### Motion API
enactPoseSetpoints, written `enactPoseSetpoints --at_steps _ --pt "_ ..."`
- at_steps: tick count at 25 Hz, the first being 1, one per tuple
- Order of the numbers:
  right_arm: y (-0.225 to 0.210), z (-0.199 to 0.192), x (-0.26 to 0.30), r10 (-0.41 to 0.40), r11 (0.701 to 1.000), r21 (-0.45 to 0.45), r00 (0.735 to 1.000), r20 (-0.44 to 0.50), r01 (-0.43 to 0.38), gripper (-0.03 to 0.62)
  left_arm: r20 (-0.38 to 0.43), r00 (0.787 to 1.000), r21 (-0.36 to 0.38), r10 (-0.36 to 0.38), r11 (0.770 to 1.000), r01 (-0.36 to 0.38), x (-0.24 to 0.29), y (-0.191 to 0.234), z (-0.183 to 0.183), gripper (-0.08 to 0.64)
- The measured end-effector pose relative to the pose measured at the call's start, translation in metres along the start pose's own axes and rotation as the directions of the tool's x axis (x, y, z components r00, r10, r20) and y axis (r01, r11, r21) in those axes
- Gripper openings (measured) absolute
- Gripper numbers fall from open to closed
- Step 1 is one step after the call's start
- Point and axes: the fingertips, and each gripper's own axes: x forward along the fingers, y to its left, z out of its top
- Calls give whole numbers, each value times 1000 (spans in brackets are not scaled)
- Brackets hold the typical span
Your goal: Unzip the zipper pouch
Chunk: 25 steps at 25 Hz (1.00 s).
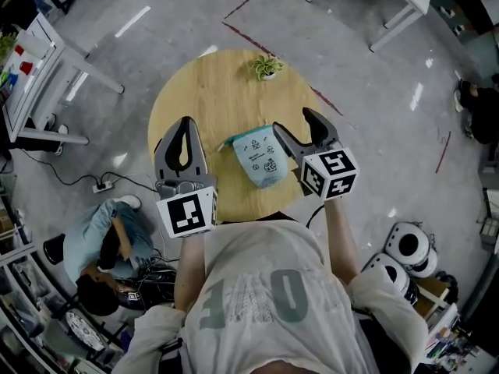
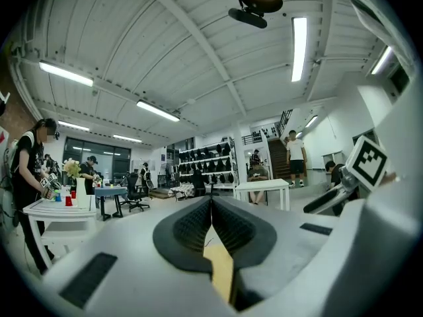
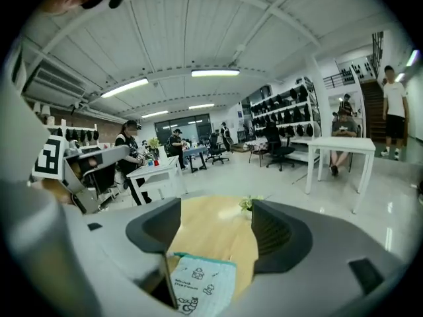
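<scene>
Centrally, pouch (image 1: 261,158) lying flat on round wooden table (image 1: 210,92), right gripper (image 1: 295,127) spread wide over its right edge, not pinching it, left gripper (image 1: 185,123) pressed together, empty, just left of pouch.

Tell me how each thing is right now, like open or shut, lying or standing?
zipper pouch: lying flat on the table, looks zipped shut, not held.
left hand-held gripper: jaws shut together, empty.
right hand-held gripper: jaws wide open, gripping nothing, near the pouch.
small plant: standing upright at the table's far edge.
</scene>
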Motion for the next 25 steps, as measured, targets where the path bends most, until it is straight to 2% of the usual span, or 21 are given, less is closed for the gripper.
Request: enactPoseSetpoints --at_steps 3,7,9,14,19,25 --pt "-16 -36 18 27 996 91 996 -86 -19 322 -13 1000 4 4 1000 -4 1 1 -5 28" --pt "-33 -90 37 59 975 222 978 -202 -13 321 -32 999 8 15 1000 -15 0 3 -11 28" --pt "-39 -114 46 64 969 248 963 -262 3 319 -41 999 7 19 1000 -19 0 4 -15 28" --pt "-40 -163 68 92 969 247 914 -394 9 316 -66 997 12 31 999 -30 3 7 -22 28" --pt "-39 -185 76 113 959 283 890 -442 19 244 -83 996 13 42 999 -41 5 9 -28 28" --pt "-38 -196 80 151 934 356 877 -456 24 210 -101 993 9 52 999 -52 3 9 -36 28"
